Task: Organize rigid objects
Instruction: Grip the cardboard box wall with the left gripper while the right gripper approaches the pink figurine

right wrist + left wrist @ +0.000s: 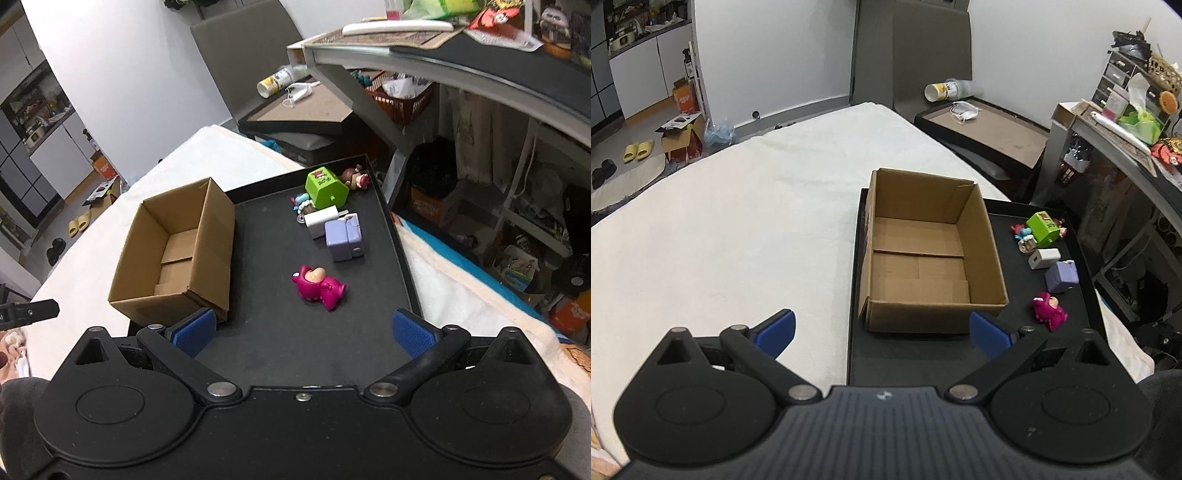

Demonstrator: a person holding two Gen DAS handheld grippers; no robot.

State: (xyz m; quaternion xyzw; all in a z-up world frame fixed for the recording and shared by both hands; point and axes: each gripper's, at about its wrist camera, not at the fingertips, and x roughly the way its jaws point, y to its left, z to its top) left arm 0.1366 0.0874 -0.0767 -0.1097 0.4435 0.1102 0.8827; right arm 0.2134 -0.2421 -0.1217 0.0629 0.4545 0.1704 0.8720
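An open, empty cardboard box point(923, 254) point(177, 254) stands on the left part of a black tray point(1034, 314) point(280, 332). On the tray to its right lie a magenta bear figure point(1049, 310) point(319, 286), a lilac toy block point(1061, 276) point(345, 236), a white charger point(1043, 257) point(321, 219), a green toy box point(1043, 227) point(327, 186) and small figures point(356, 177). My left gripper point(882, 332) is open and empty, just before the box. My right gripper point(303, 330) is open and empty, near the tray's front, short of the bear.
The tray sits on a white padded surface point(720, 229). A grey chair point(912, 55) and a second tray with a cup and mask point(982, 122) are behind. A cluttered desk point(443, 40) overhangs at the right, with storage below.
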